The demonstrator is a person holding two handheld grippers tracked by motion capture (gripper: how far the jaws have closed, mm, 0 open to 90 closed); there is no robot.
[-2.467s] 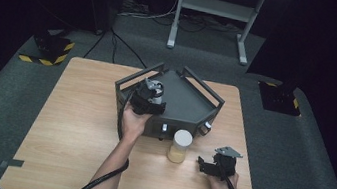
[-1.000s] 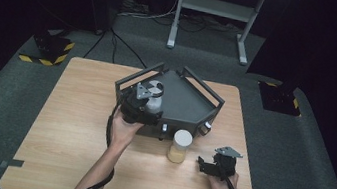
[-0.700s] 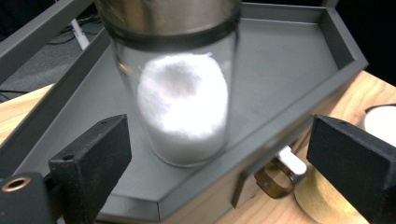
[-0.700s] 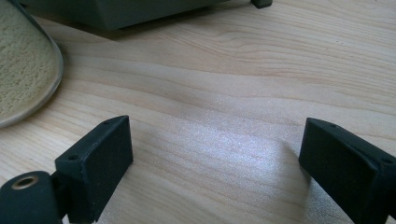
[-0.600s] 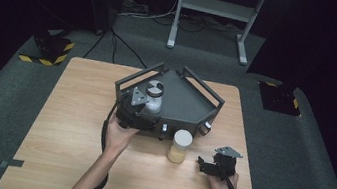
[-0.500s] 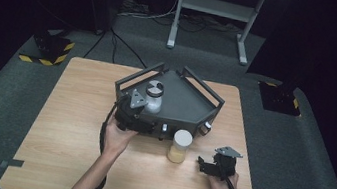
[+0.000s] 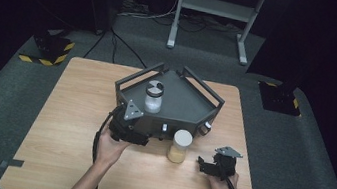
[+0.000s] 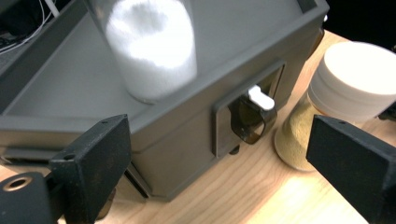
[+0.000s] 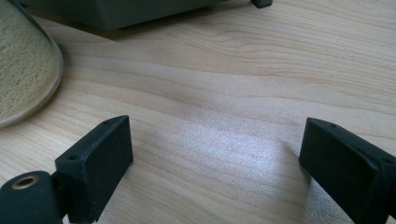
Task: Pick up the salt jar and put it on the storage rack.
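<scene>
Jar of white powder [image 7: 153,97] stands upright in the grey tray [image 7: 190,103]; our left gripper [image 7: 127,128] sits spread and empty just outside the tray wall, we judge clear of it; our right gripper [image 7: 210,165] rests agape beside the tan jar [image 7: 180,146], likely next.

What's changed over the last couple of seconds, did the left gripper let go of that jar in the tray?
Yes. The left gripper has released the white-powder jar, which now stands alone in the grey tray, and has drawn back toward the person, off the tray's front edge, jaws open. The right gripper stayed resting open on the table, and the tan-powder jar has not moved.
</scene>
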